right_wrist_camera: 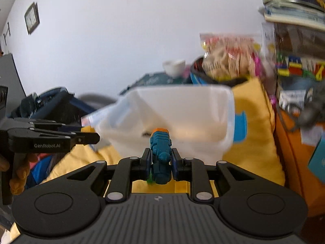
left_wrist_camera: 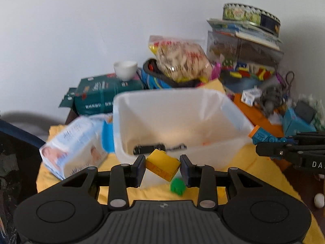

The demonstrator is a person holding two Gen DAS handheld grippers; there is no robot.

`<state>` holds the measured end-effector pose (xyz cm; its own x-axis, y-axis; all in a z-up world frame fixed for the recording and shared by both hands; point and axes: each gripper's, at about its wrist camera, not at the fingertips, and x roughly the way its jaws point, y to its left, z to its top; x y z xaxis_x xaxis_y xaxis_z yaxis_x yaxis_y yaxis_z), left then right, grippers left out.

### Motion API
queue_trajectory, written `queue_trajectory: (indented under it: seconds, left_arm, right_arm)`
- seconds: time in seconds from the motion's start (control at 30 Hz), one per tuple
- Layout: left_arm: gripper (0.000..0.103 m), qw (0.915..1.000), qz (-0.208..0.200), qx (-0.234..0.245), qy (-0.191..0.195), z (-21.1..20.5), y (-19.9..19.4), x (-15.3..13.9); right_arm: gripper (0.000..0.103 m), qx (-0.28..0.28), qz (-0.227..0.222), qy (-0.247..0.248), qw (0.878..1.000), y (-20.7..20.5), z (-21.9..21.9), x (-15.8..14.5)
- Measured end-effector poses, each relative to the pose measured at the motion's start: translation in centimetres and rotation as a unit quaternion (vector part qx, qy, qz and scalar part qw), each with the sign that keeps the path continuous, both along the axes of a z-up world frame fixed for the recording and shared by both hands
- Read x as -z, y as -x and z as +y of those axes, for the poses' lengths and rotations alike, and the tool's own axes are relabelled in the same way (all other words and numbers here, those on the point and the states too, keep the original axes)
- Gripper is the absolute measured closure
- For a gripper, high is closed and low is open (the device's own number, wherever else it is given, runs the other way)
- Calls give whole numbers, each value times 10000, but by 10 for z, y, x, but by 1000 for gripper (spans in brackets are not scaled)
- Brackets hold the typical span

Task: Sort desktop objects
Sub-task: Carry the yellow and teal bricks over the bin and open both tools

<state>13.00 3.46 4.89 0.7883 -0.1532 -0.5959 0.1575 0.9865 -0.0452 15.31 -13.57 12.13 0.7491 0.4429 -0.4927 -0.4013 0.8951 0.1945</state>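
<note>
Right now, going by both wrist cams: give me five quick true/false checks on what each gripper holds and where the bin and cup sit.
1. The left gripper holds a yellow block. True.
2. The right gripper is empty. False: its fingers are clamped on a teal toy with an orange tip.
3. The white bin stands ahead of both grippers. True.
4. The green block lies inside the bin. False: it is on the yellow cloth, in front of the bin.
5. The white cup sits on the yellow cloth. False: it rests on the dark green box.
</note>
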Motion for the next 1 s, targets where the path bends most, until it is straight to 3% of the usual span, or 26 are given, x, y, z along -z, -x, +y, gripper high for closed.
queue_trajectory:
  seconds: [0.2, 0.33, 0.6, 0.73, 0.8, 0.87, 0.9, 1.0]
  left_arm:
    - [63, 9999, -101, -65, 18, 4, -28, -31]
    - [63, 9999, -78, -136, 68, 7, -57, -40]
    - [63, 9992, 316, -212, 97, 7, -99, -23]
    - [62, 9989, 436, -178, -63, 8, -116, -15]
    - [56, 9986, 465, -242, -27, 11, -125, -15]
    - [25, 9979, 545, -361, -10, 13, -133, -13]
    - [24, 9976, 553, -412, -47, 14, -134, -12]
    - [24, 9979, 536, -368, -75, 15, -133, -9]
  right_arm:
    - [80, -10, -107, 52, 9999, -29, 4, -31]
    - [80, 102, -77, 177, 9998, -55, 8, -35]
    - [80, 96, 295, 536, 9981, -98, 21, -22]
    - [80, 111, 533, 566, 9969, -115, 24, -15]
    - [79, 101, 608, 648, 9960, -124, 28, -11]
    - [66, 94, 760, 771, 9941, -134, 33, -6]
    - [52, 119, 719, 824, 9939, -134, 34, -5]
    - [48, 166, 651, 867, 9940, -133, 33, -3]
